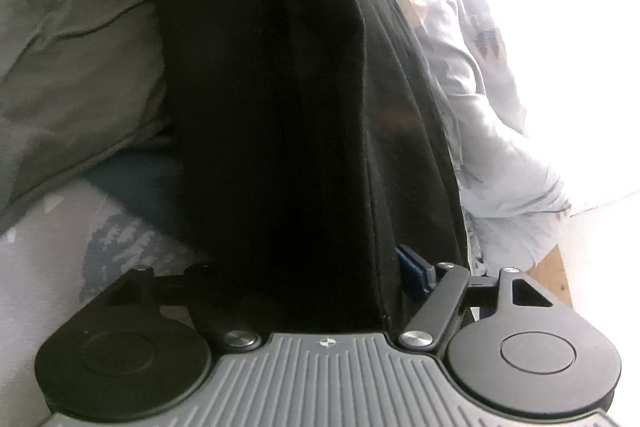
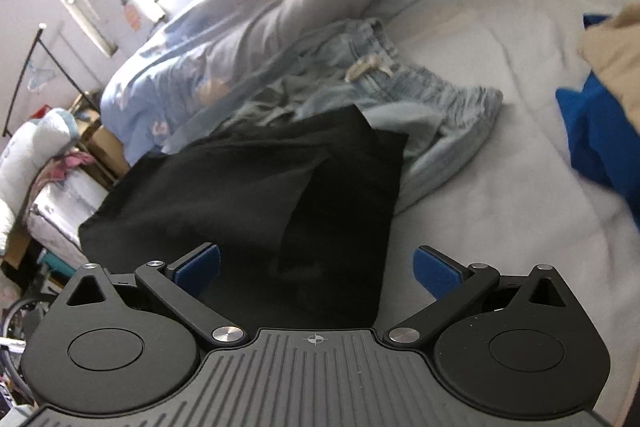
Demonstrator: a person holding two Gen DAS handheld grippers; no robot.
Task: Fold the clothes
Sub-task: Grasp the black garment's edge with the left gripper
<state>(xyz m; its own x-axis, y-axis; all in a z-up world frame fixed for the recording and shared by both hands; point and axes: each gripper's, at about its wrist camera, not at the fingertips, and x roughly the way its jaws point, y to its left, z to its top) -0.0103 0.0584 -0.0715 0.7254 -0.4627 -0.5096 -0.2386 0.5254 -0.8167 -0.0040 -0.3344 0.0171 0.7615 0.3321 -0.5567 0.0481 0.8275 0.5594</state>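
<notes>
A black garment [image 1: 272, 107] fills the middle of the left wrist view and runs down between my left gripper's [image 1: 304, 279] fingers; one blue pad [image 1: 414, 267] shows at its right edge, the other is hidden by cloth. Whether the jaws pinch the cloth cannot be told. In the right wrist view the same black garment [image 2: 256, 187] lies on the white bed [image 2: 500, 167]. My right gripper [image 2: 316, 267] is open, its blue pads [image 2: 200, 265] wide apart on either side of the garment's near edge.
Light blue jeans [image 2: 380, 87] lie crumpled behind the black garment. A grey garment [image 1: 72, 59] lies to its left. A blue and tan pile [image 2: 608, 99] sits at the right. A patterned duvet [image 2: 192, 67] and the bed's left edge with clutter [image 2: 52, 163] beyond.
</notes>
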